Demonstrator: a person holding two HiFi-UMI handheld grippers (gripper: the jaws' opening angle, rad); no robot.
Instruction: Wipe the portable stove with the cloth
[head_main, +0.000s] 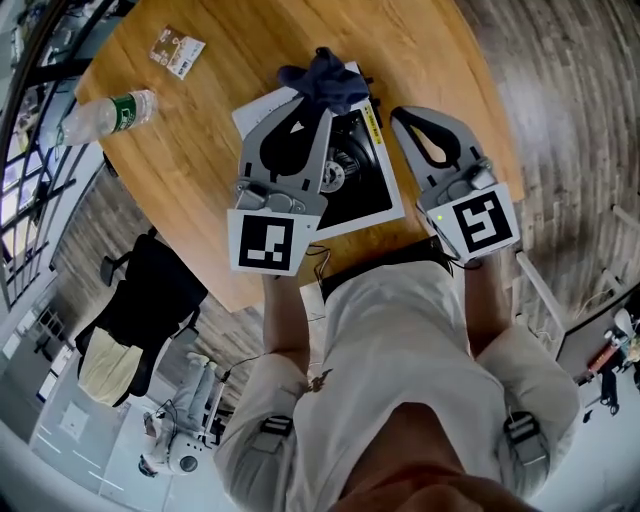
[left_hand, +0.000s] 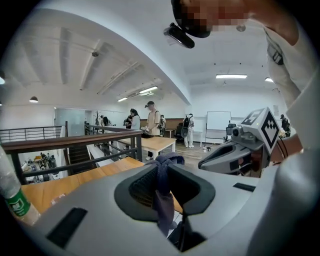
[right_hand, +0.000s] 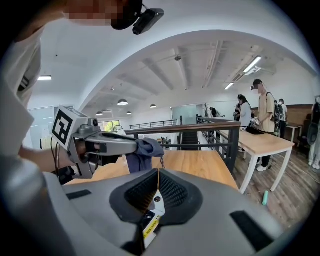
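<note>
Dark blue cloth (head_main: 325, 78) hangs bunched from the left gripper (head_main: 316, 108), whose fingers are clamped on it above the far edge of the portable stove (head_main: 360, 175) on the round wooden bench (head_main: 200, 170). The right gripper (head_main: 402, 118) hovers just beside the stove's right side, fingers pressed together.

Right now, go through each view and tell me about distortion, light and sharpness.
Head view: heavy fisheye bows the table edge; light even, mostly sharp. Left gripper view: dark corners, bright white ceiling, the cloth close up and slightly soft. Right gripper view: same dark rim, the railing curves, the ceiling lamps glare only mildly.
</note>
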